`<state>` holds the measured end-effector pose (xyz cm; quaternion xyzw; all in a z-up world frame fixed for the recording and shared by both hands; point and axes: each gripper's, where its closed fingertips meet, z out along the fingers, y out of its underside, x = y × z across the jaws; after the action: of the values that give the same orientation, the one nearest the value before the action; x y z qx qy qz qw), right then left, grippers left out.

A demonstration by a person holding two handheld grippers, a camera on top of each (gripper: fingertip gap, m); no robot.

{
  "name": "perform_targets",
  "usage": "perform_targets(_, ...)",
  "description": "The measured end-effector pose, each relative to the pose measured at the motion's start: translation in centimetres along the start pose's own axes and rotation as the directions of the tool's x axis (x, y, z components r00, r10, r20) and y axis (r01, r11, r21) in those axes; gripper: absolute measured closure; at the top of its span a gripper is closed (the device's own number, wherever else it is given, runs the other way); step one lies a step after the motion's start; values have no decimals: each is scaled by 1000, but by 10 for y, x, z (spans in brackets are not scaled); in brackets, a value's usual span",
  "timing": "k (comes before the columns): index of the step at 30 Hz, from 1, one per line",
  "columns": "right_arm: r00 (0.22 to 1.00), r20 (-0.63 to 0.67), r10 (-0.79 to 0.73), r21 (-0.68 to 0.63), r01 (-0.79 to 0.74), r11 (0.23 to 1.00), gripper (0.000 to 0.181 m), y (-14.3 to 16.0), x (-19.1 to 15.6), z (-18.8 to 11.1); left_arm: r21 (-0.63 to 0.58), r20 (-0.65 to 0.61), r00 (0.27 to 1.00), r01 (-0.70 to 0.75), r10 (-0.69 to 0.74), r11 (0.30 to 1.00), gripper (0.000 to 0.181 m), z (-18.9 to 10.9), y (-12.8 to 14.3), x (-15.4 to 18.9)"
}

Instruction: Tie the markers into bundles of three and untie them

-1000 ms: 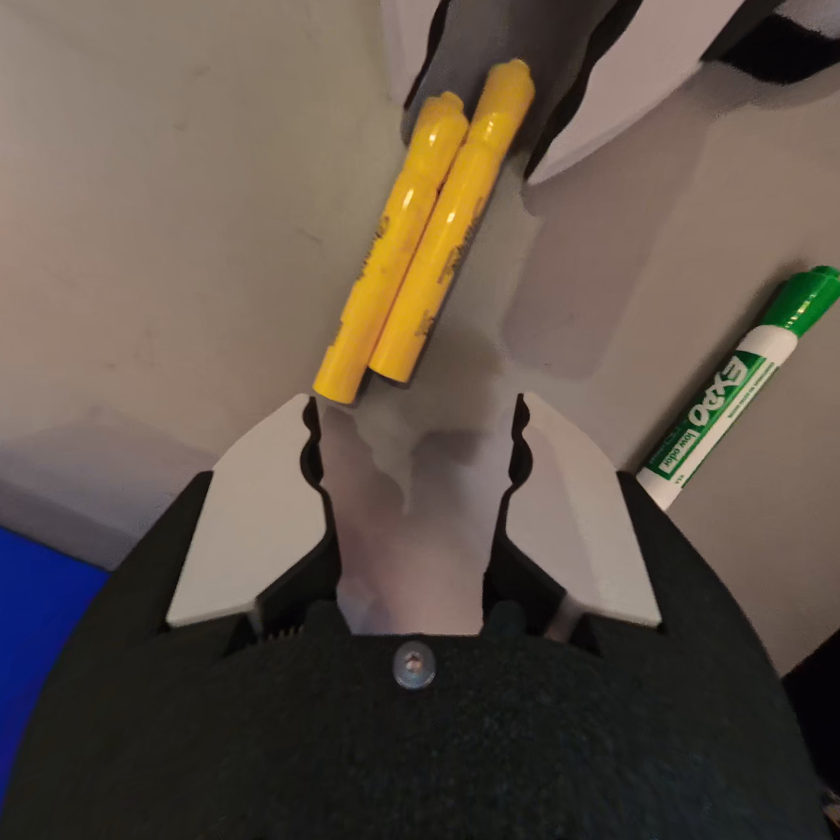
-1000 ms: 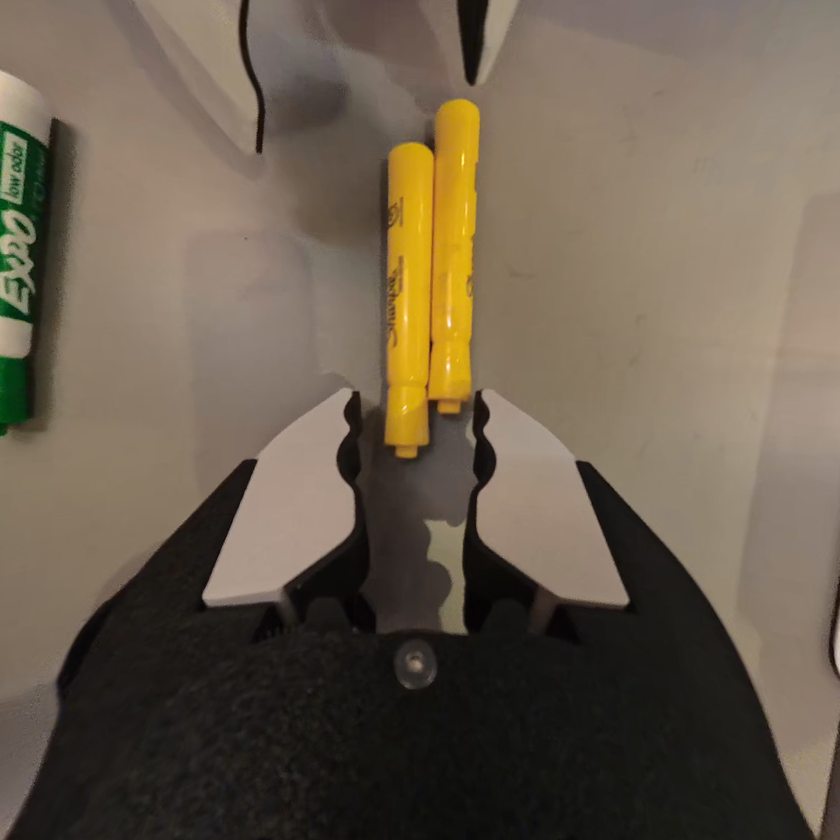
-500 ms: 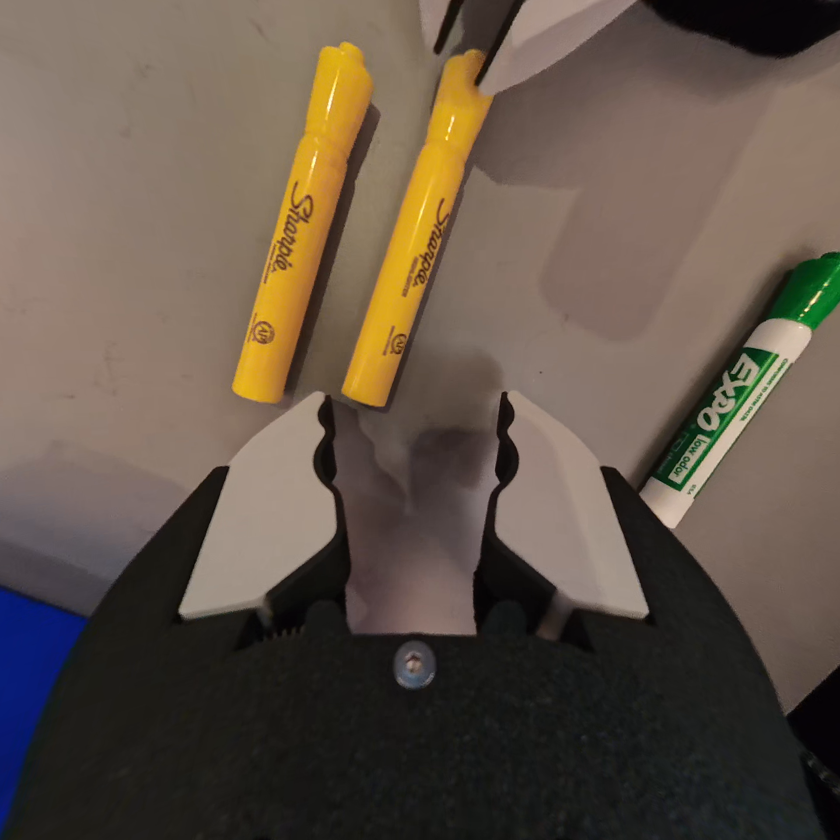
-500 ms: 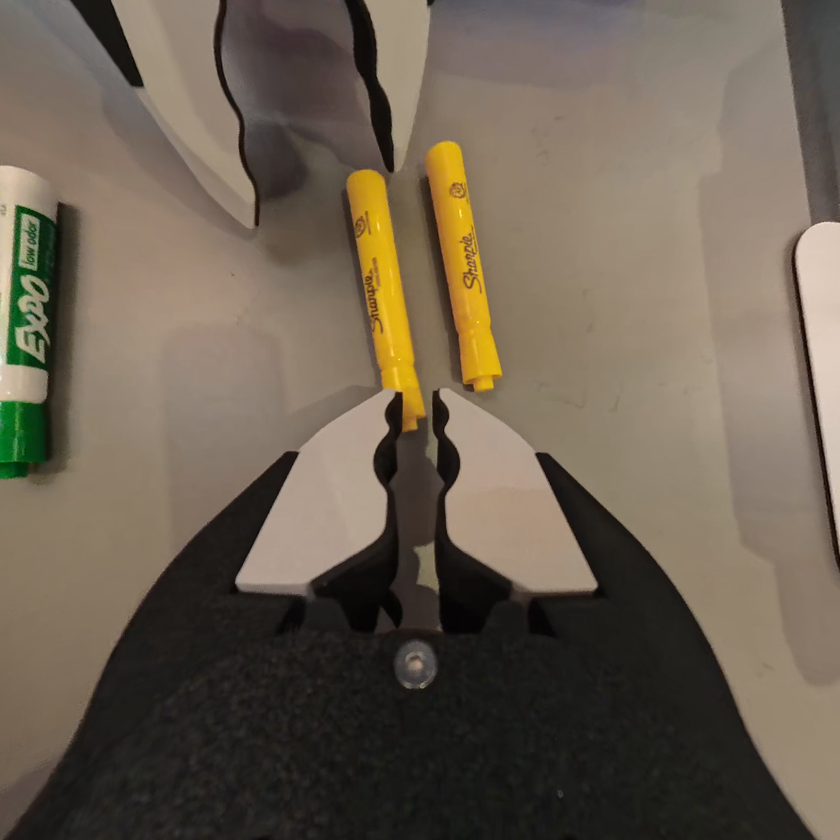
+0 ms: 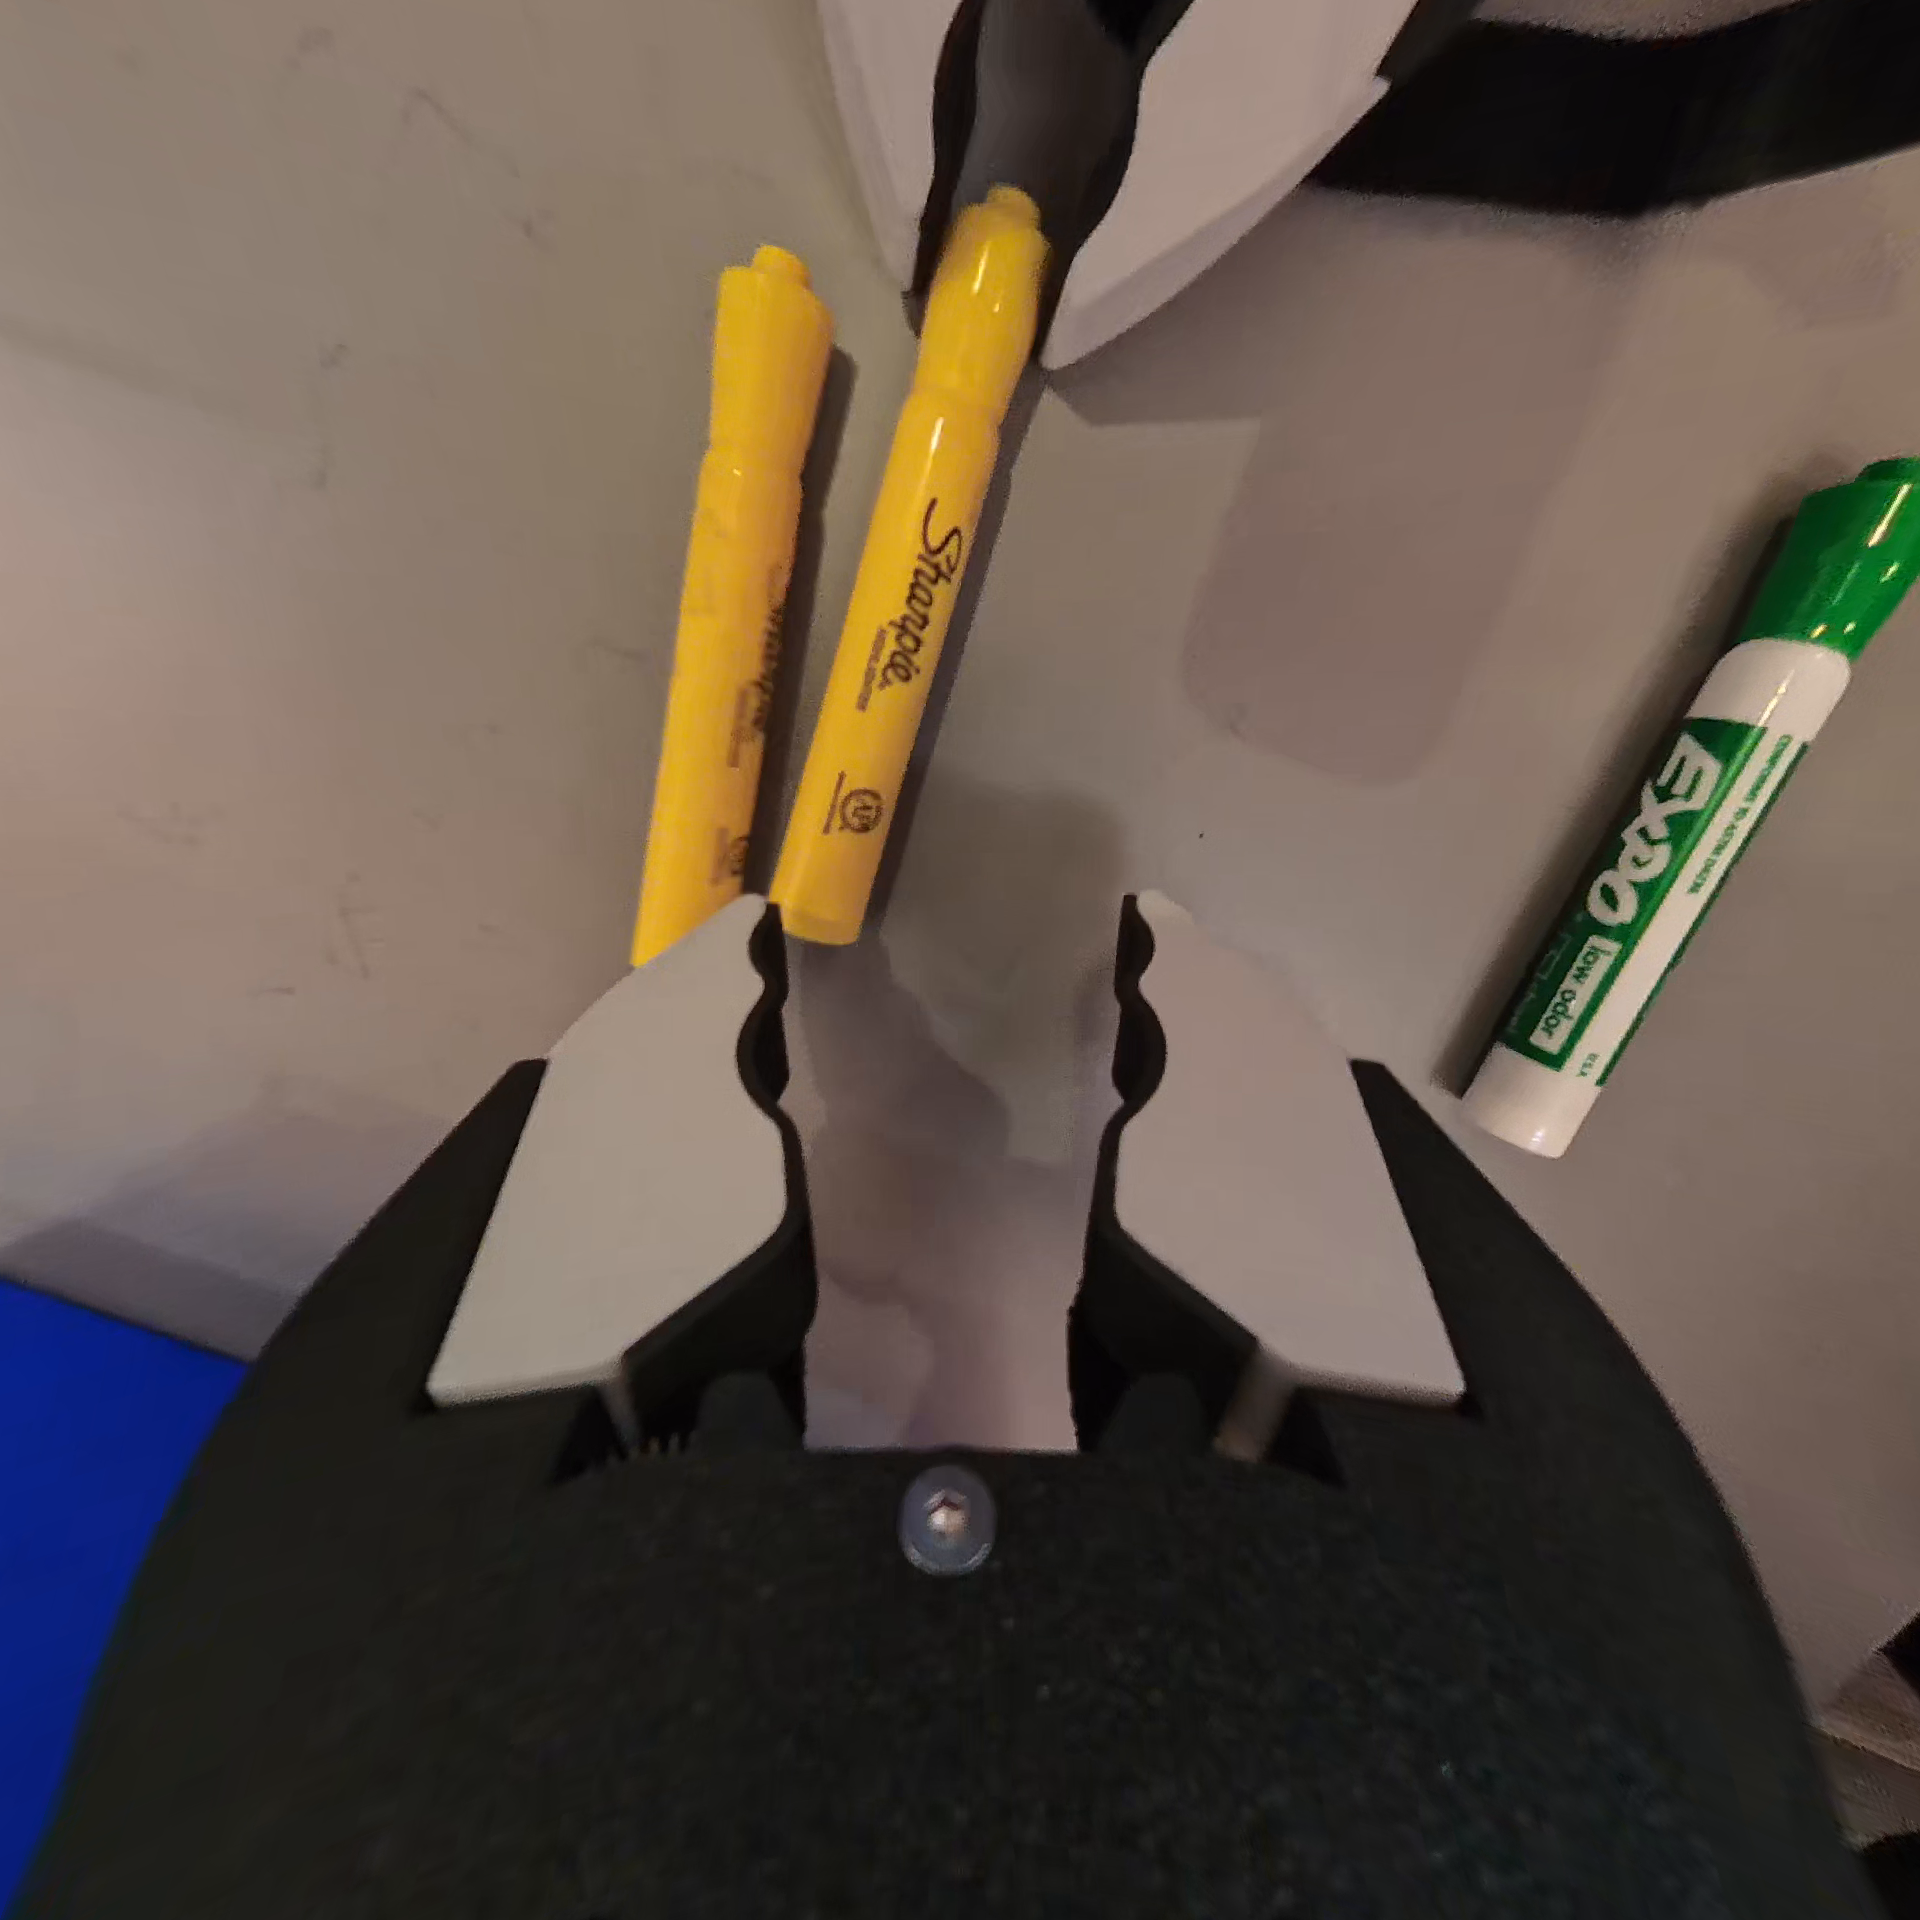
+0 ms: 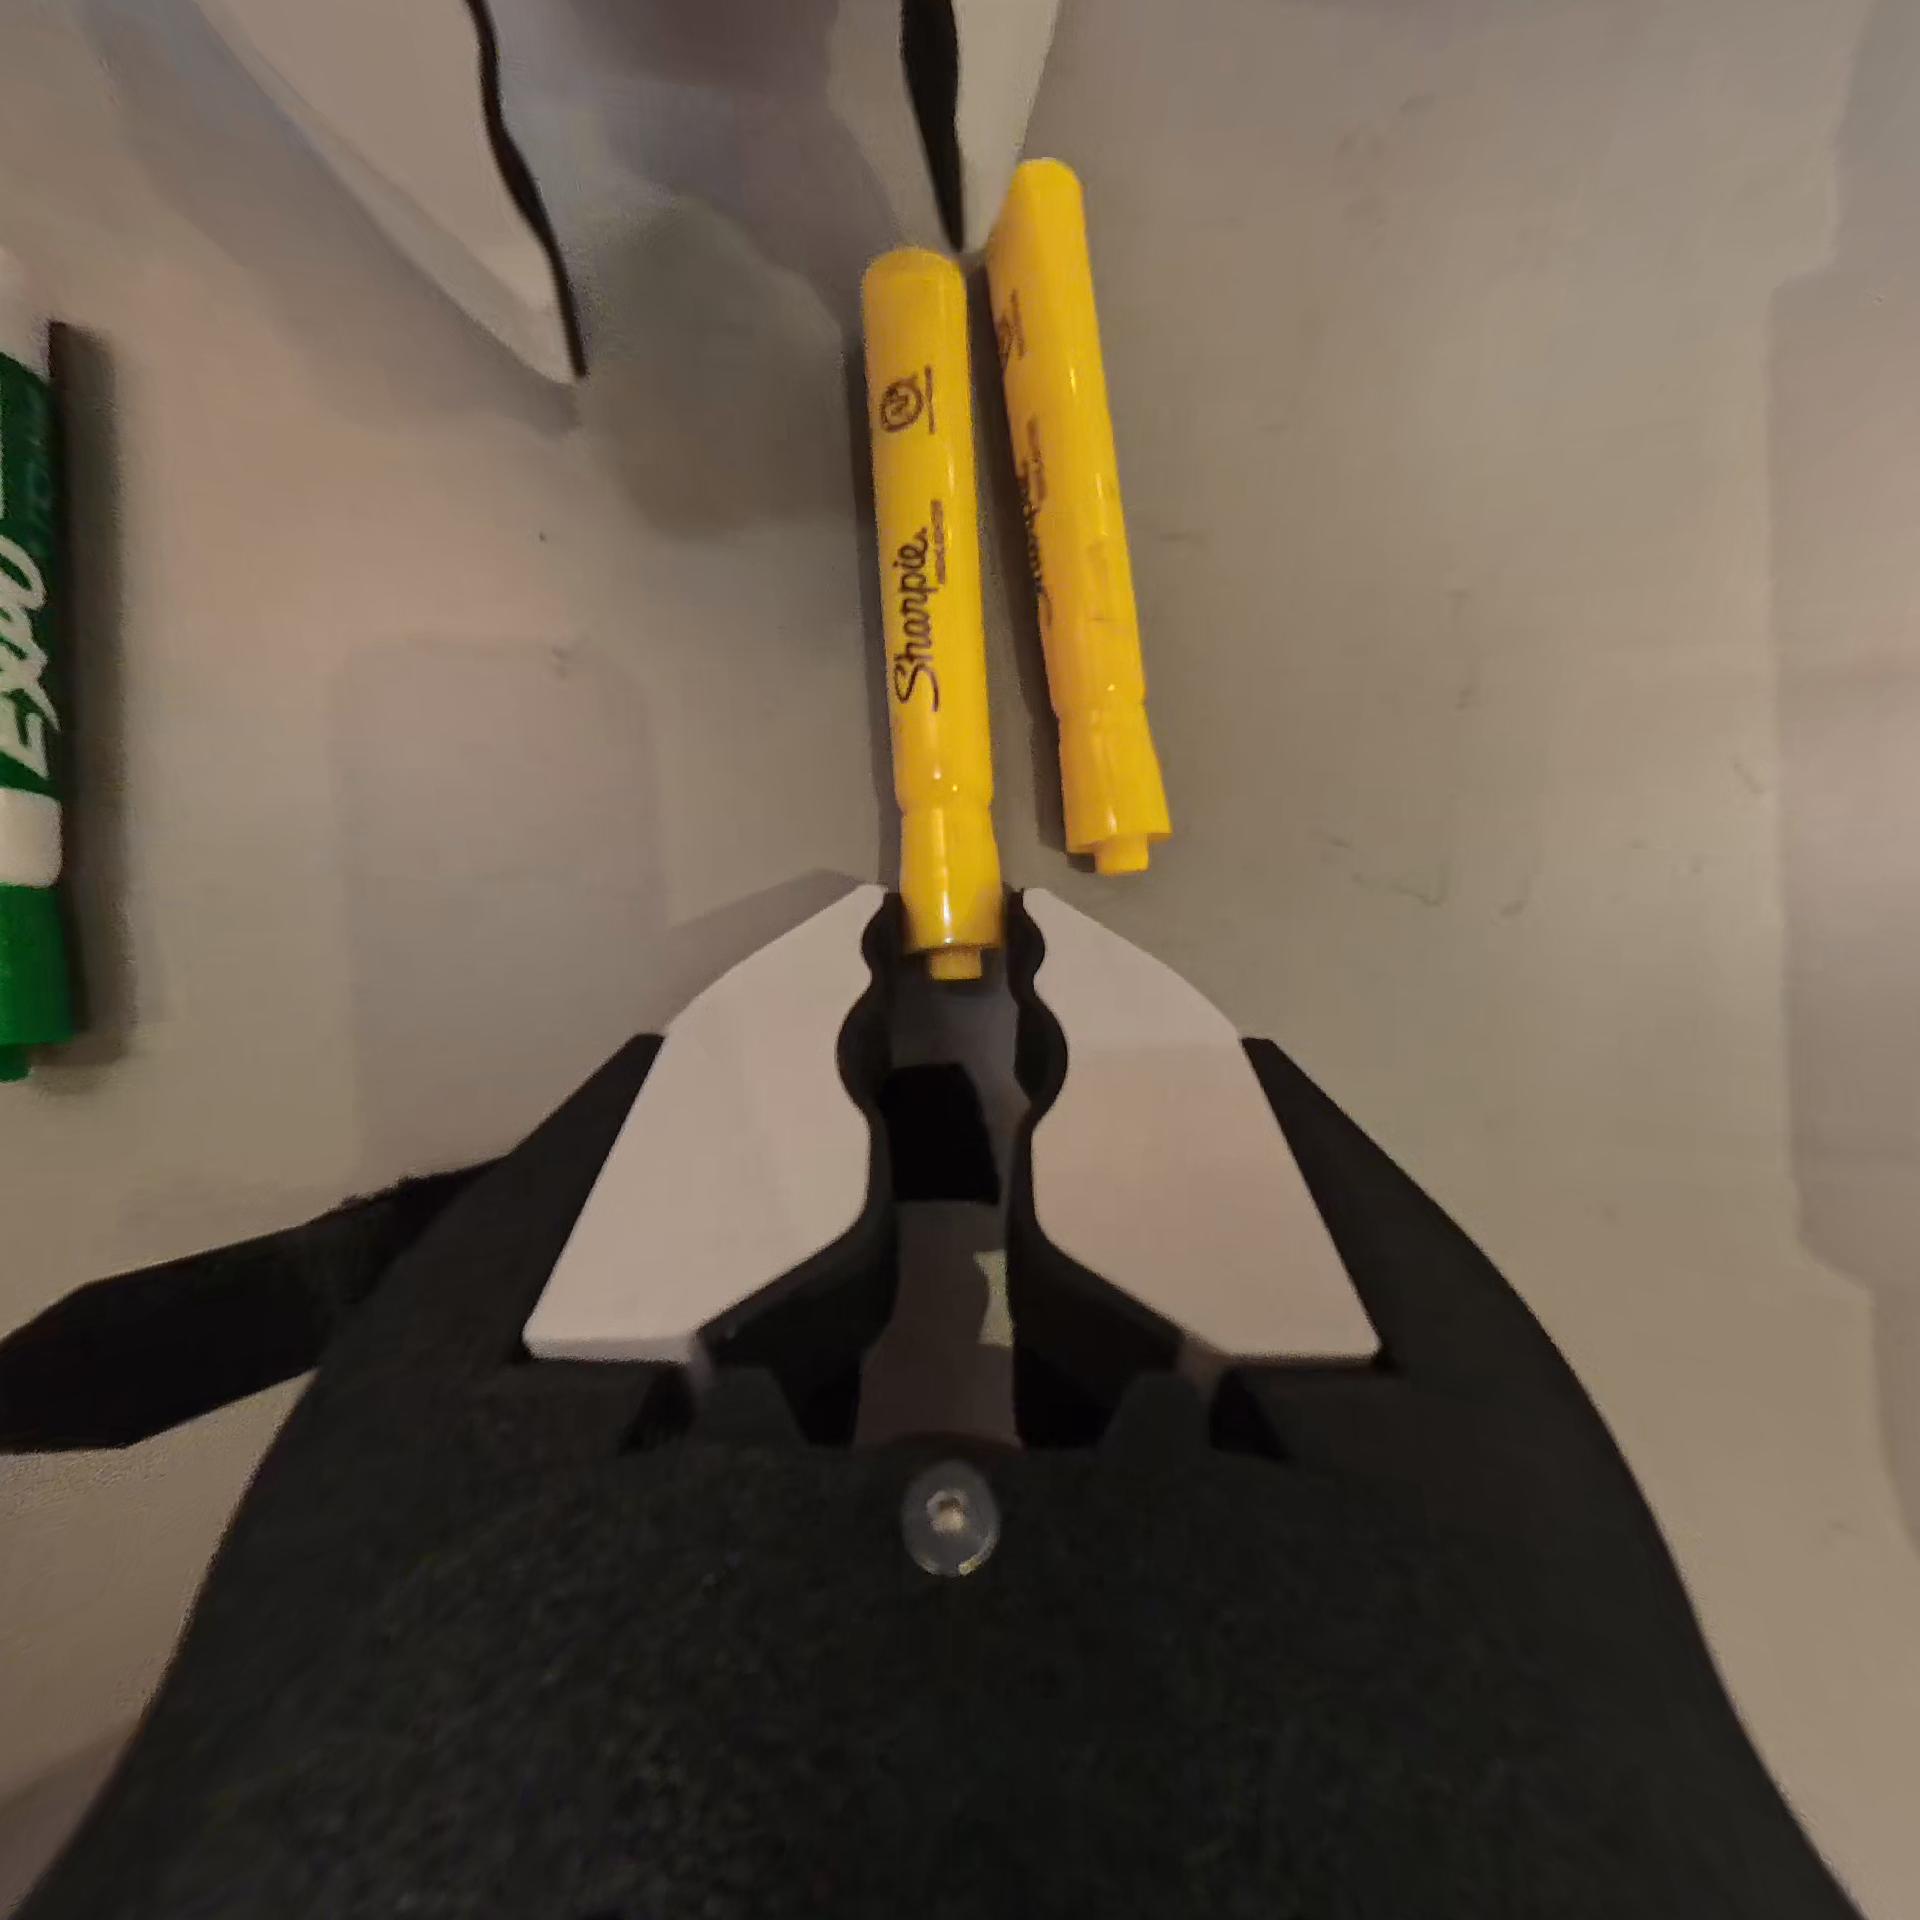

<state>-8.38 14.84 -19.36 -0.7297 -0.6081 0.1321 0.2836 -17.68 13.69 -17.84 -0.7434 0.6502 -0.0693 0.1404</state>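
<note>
Two yellow markers lie side by side on the grey table (image 5: 312,520). My right gripper (image 6: 951,914) is shut on the cap end of one yellow marker (image 6: 930,582), pads pressed on both sides. The left wrist view shows this marker (image 5: 904,582) with the right gripper's fingers (image 5: 1174,208) at its far end. The second yellow marker (image 6: 1070,520) lies free beside it and also shows in the left wrist view (image 5: 743,582). My left gripper (image 5: 951,914) is open and empty, its left fingertip just at the near ends of both yellow markers. Its fingers (image 6: 416,156) show at the top of the right wrist view.
A green and white marker (image 5: 1683,810) lies on the table to the right of my left gripper; it also shows at the left edge of the right wrist view (image 6: 26,675). A blue surface (image 5: 83,1403) lies past the table's edge. A black strap (image 6: 156,1340) hangs by the right gripper.
The right gripper's pads, nearly together beside the marker's tip before, now grip its cap end. The two yellow markers lie closer together again. The left gripper's jaws narrowed a little.
</note>
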Motion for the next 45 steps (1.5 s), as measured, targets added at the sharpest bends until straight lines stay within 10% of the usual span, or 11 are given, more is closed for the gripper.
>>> perform_targets(16, 981, 169, 91, 278, -136, 951, 163, -55, -32, -23, -36, -18, 990, -141, 140, 989, 138, 1, 4, 8)
perform_targets(45, 978, 106, 182, 350, -208, 913, 146, -51, -26, -40, 159, -125, 991, -36, 57, 987, 163, -1, -36, 25)
